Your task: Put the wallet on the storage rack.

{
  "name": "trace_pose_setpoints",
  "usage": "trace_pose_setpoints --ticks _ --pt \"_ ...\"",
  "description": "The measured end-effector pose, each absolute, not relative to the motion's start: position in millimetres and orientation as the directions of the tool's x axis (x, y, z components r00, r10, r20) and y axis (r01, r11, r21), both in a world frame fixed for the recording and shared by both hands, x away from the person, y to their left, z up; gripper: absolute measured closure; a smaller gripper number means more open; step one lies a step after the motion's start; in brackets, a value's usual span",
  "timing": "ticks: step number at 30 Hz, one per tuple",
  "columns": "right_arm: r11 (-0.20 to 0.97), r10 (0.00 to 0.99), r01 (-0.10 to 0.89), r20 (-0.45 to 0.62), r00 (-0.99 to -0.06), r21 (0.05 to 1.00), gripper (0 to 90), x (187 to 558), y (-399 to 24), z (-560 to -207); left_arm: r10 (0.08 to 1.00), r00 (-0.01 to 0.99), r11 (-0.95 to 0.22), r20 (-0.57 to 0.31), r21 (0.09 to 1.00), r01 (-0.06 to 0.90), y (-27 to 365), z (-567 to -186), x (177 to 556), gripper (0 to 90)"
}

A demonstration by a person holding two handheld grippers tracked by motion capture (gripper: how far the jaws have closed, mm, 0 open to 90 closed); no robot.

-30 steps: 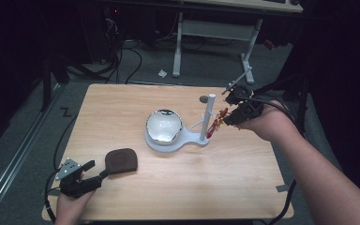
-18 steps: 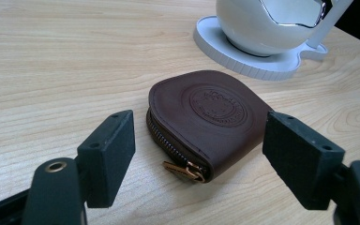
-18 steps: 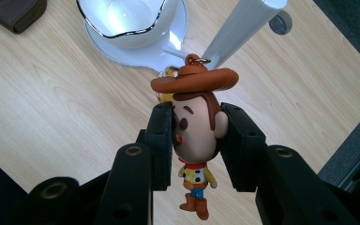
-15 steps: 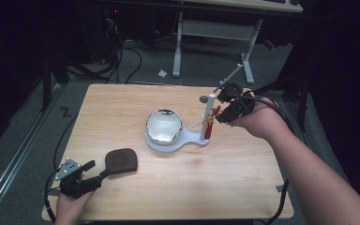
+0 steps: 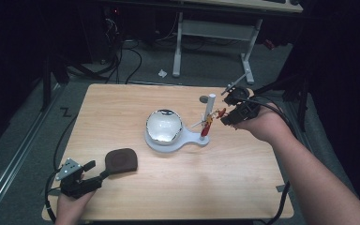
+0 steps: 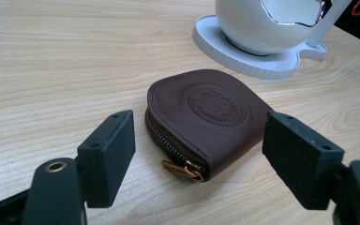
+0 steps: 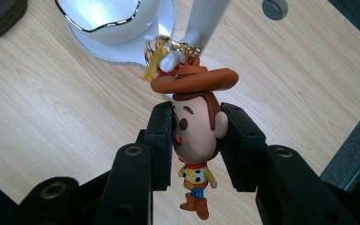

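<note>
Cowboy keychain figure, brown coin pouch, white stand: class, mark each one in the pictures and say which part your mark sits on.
cowboy keychain figure (image 7: 198, 133): right gripper view, on its face.
brown coin pouch (image 6: 213, 105): left gripper view, on the embossed round stamp.
white stand (image 5: 155, 141): high view, on the flat base rim.

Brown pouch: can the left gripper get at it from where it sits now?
Probably yes. The left gripper has its jaws open and aimed straight at the brown pouch, which lies flat on the table just ahead, its zipper end facing the jaws. Nothing lies between them; the white stand sits behind it.
</note>
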State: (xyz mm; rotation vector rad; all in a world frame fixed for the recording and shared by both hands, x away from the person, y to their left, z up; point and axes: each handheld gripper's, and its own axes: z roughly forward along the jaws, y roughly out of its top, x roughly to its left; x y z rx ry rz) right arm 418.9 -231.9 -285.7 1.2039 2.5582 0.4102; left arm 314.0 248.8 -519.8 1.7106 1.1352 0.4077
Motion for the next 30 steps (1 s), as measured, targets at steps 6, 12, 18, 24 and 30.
trace_pose_setpoints --ticks 6,12,18,24,30 --pt "0.594 0.792 0.713 -0.115 -0.600 0.371 66.5 421.1 -238.9 -301.0 0.834 0.501 -0.057 -0.232 0.867 0.495 249.2 -519.7 313.9 26.1" --pt "0.573 0.807 0.731 -0.099 -0.582 0.371 66.2 424.0 -243.9 -324.4 0.834 0.503 -0.060 -0.229 0.867 0.495 248.8 -519.9 314.0 26.1" --pt "0.547 0.822 0.745 -0.081 -0.563 0.382 63.6 424.9 -248.1 -338.6 0.834 0.503 -0.062 -0.228 0.866 0.495 248.5 -520.0 313.9 26.1" --pt "0.530 0.831 0.750 -0.068 -0.551 0.396 60.5 421.8 -252.5 -341.1 0.834 0.502 -0.065 -0.227 0.865 0.498 248.5 -520.2 313.8 26.1" --pt "0.516 0.839 0.754 -0.061 -0.541 0.407 54.8 414.7 -259.7 -352.1 0.835 0.504 -0.070 -0.221 0.866 0.496 247.8 -520.0 312.6 26.1"
